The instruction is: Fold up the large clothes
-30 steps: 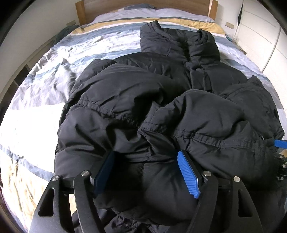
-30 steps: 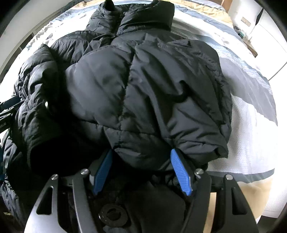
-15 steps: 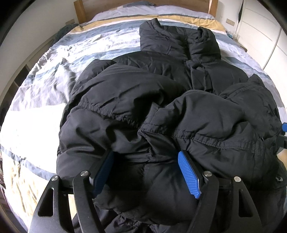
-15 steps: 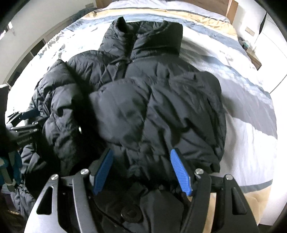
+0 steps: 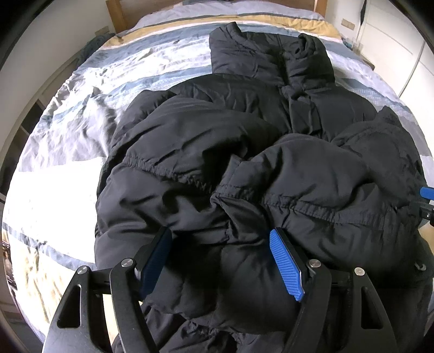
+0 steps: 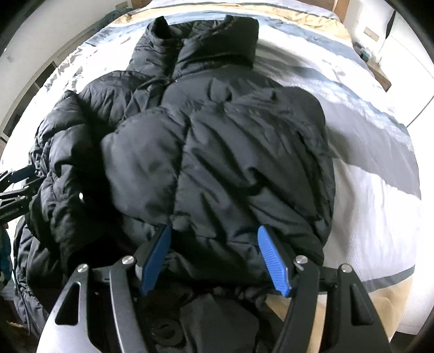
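A large black puffer jacket [image 5: 244, 152] lies on the bed, collar toward the headboard, both sleeves folded in over its front. It also shows in the right wrist view [image 6: 230, 152]. My left gripper [image 5: 221, 260] is open, its blue pads spread on either side of the jacket's bunched lower hem on the left. My right gripper [image 6: 214, 258] is open, its pads spread around the puffy hem on the right. The right gripper's tip shows at the right edge of the left wrist view [image 5: 427, 194].
The jacket rests on a striped blue, grey, white and tan duvet [image 5: 67, 141]. A wooden headboard [image 5: 116, 10] stands at the far end. White wardrobe doors [image 5: 401, 46] stand to the right. Bare duvet lies right of the jacket [image 6: 379, 195].
The right gripper has pulled back and risen, so the whole jacket and its collar now show. The left gripper has hardly moved. Both stay open around the hem.
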### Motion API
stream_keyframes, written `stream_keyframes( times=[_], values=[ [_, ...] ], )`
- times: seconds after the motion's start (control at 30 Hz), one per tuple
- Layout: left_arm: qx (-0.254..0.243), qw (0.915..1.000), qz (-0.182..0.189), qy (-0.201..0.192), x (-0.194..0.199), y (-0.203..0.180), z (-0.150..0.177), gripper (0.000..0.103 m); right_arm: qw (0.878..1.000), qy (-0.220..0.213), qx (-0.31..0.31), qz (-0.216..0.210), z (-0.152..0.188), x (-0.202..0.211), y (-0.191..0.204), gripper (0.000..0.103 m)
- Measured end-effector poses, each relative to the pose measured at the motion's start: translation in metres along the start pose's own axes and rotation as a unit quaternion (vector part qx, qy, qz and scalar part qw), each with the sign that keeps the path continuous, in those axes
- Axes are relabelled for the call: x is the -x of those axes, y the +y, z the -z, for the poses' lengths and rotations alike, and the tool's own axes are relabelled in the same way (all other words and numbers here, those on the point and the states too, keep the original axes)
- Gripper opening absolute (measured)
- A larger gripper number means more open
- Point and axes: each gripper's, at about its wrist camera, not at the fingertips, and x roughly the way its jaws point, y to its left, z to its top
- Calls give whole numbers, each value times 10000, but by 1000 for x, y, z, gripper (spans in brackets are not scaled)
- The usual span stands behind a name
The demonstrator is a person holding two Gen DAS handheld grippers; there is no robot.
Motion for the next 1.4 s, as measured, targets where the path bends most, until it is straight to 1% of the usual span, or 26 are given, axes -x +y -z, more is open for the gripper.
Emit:
stream_keyframes(
  times=[0.13, 0.27, 0.4, 0.5, 0.6, 0.7, 0.77, 0.83, 0.9, 0.93, 1.0, 1.03, 1.1, 1.17, 1.23, 1.3, 1.4],
  values=[
    [-13, 9999, -76, 79, 2, -1, 4, 74, 10000, 21, -4, -26, 3, -3, -3, 65],
    [4, 9998, -109, 158, 15, 1, 7, 74, 10000, 3, -14, -69, 5, 2, -5, 65],
    [153, 9998, 10, 81, 35, 14, -4, 74, 9997, -234, -73, -54, 1, 23, -14, 65],
    [159, 9998, -14, -111, 48, 27, -29, 74, 9984, -543, -138, -12, -14, 44, -27, 65],
    [204, 9992, -1, -341, 57, 44, -63, 74, 9961, -867, -127, 98, -40, 60, -40, 65],
    [252, 9981, 97, -545, 60, 60, -103, 74, 9933, -1121, -262, 25, -75, 67, -56, 65],
    [302, 9973, 261, -609, 54, 72, -134, 74, 9915, -1254, -347, -90, -102, 66, -64, 65],
    [330, 9965, 402, -651, 41, 82, -164, 74, 9898, -1360, -383, -166, -129, 62, -70, 65],
    [344, 9954, 599, -667, 24, 88, -194, 74, 9879, -1426, -492, -364, -161, 52, -79, 65],
    [384, 9940, 787, -658, 9, 91, -214, 73, 9866, -1455, -559, -483, -179, 45, -83, 65],
    [515, 9901, 1147, -629, -15, 94, -239, 72, 9825, -1517, -749, -776, -215, 26, -94, 65],
    [608, 9866, 1393, -590, -34, 96, -255, 72, 9805, -1531, -830, -909, -227, 18, -98, 65],
    [708, 9808, 1742, -518, -65, 96, -277, 70, 9768, -1481, -932, -1234, -256, -8, -105, 65],
    [734, 9769, 1971, -387, -91, 91, -290, 70, 9755, -1377, -977, -1408, -277, -35, -110, 65],
    [776, 9758, 2023, -292, -121, 89, -305, 70, 9748, -1299, -1029, -1496, -293, -59, -115, 65],
    [854, 9741, 2075, -278, -138, 88, -315, 70, 9720, -1247, -1116, -1650, -306, -80, -120, 65],
    [1149, 9642, 2361, -363, -159, 89, -330, 70, 9666, -1253, -1216, -1875, -326, -105, -123, 65]
  ],
)
